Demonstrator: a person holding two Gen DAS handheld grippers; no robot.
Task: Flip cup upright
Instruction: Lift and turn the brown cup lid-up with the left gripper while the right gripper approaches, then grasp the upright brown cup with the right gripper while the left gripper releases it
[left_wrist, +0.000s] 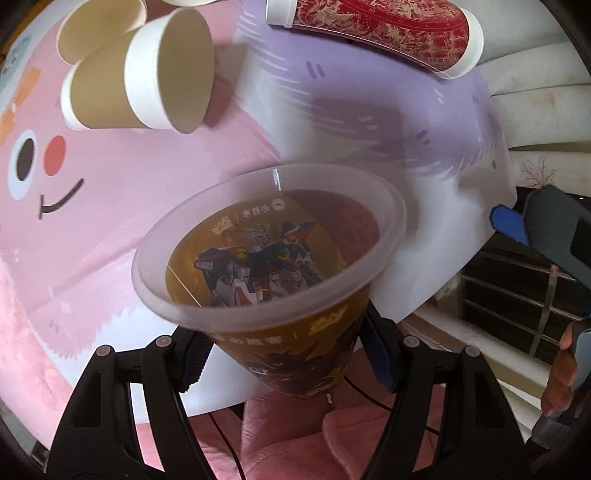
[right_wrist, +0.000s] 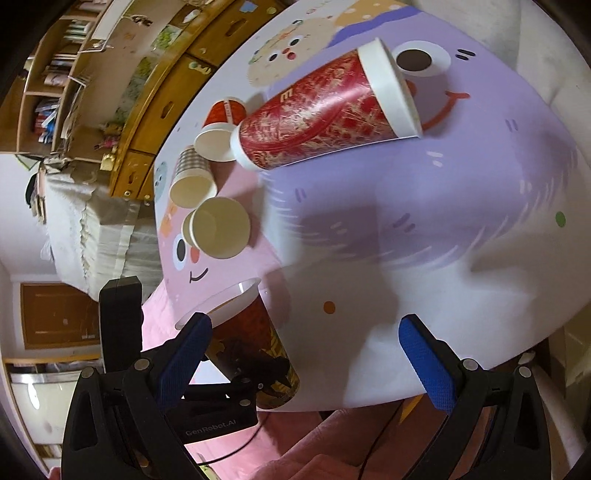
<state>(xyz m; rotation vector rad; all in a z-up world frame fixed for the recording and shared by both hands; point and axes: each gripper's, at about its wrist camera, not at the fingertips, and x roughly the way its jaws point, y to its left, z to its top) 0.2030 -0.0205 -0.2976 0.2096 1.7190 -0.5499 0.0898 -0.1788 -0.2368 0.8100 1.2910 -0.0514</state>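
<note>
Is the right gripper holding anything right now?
No: in the right wrist view the right gripper stands wide open with only the table between its blue pads; the left gripper holds the translucent cup.

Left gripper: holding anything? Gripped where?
The left gripper holds the printed plastic cup by its lower body near the base, mouth facing the camera. The right gripper is open, holding nothing.

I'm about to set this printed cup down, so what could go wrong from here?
1. The left gripper pinches the printed plastic cup low on its tapered body, near the base; it may slip or tilt on release.
2. The cup hangs near the table edge; set down there, it might tip off.
3. The big red cup and paper cups lie on their sides close by; a wide swing could knock them rolling.
</note>
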